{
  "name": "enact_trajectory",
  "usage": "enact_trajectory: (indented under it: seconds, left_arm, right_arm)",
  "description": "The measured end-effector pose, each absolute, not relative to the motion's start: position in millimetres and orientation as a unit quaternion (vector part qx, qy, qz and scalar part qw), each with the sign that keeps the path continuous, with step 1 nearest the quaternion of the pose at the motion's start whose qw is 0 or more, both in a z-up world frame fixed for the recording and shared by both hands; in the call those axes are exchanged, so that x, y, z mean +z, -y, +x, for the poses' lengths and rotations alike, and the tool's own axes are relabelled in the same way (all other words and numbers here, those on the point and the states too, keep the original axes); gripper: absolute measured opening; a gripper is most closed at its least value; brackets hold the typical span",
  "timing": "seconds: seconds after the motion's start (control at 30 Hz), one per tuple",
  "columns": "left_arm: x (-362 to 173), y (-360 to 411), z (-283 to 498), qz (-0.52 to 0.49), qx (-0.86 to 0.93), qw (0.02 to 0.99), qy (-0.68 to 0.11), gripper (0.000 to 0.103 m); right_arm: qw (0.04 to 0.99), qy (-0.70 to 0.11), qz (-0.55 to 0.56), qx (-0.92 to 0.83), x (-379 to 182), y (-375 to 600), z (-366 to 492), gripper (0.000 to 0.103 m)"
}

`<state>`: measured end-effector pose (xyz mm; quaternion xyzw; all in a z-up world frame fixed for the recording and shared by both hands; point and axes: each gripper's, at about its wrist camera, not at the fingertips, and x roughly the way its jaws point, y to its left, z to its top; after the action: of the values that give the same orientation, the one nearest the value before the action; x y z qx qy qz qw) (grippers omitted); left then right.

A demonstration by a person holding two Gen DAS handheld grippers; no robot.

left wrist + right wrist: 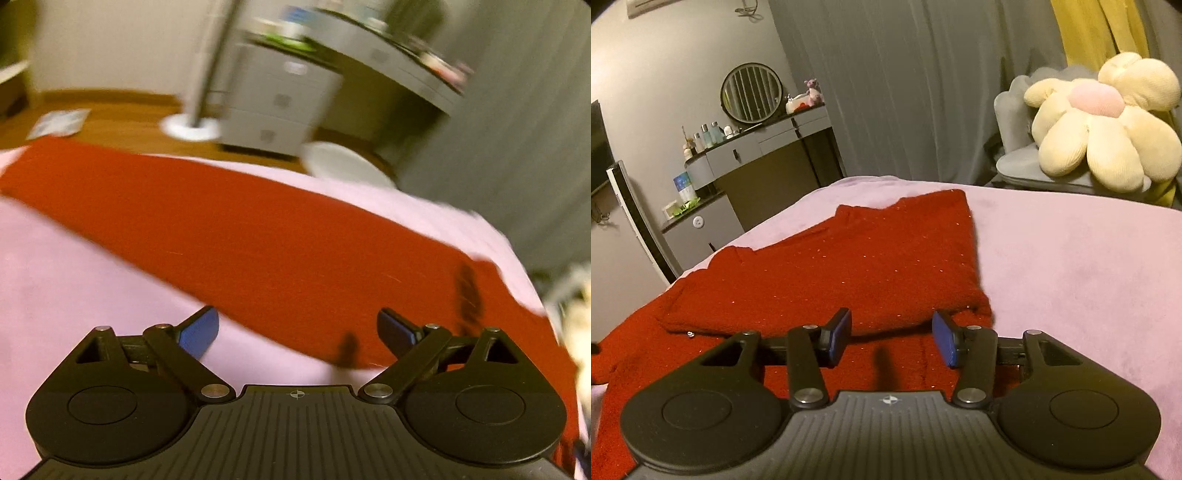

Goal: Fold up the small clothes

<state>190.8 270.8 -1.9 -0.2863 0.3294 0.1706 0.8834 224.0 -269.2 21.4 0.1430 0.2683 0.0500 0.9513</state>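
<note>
A red knitted garment lies on a pink bedspread, with one part folded over onto the rest. My right gripper is open and empty, just above the near edge of the folded part. In the blurred left wrist view the same red garment stretches across the bedspread. My left gripper is wide open and empty, hovering over the garment's near edge.
A grey chair with a cream flower cushion stands beyond the bed's far right. A grey dresser with a round mirror and bottles is at the far left. A white drawer unit and a lamp base stand on the wooden floor.
</note>
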Motion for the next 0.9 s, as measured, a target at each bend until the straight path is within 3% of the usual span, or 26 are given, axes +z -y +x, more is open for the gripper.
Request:
enact_trajectory:
  seconds: [0.17,0.23,0.37,0.47,0.57,0.63,0.9]
  left_arm:
    - [-4.8,-345.2,151.8,-0.360,0.262,0.852,-0.274,0.092]
    - [-12.2,-373.2,142.4,-0.403,0.285,0.833,-0.248,0.080]
    - [-29.7,-415.1,127.4,-0.502,0.286,0.798,-0.169,0.070]
    - [-37.6,-437.0,122.7,-0.544,0.289,0.775,-0.140,0.058]
    - [-38.8,-447.9,126.2,-0.546,0.293,0.772,-0.142,0.041]
    - [-37.3,-452.7,126.9,-0.538,0.304,0.772,-0.150,0.013]
    - [20.3,-404.5,153.4,-0.416,0.238,0.862,-0.167,0.011]
  right_arm:
    - [0.946,-0.287,0.136,0.059,19.3,257.1,218.3,0.048]
    - [0.944,-0.293,0.136,0.063,18.3,252.6,214.4,0.048]
    - [0.941,-0.303,0.133,0.070,15.5,243.3,207.8,0.048]
    - [0.938,-0.307,0.143,0.071,13.9,240.3,204.6,0.048]
    - [0.938,-0.309,0.142,0.066,13.0,238.3,202.0,0.048]
    - [0.939,-0.309,0.138,0.064,12.6,238.1,201.4,0.048]
    - [0.942,-0.312,0.116,0.052,10.2,234.8,203.0,0.048]
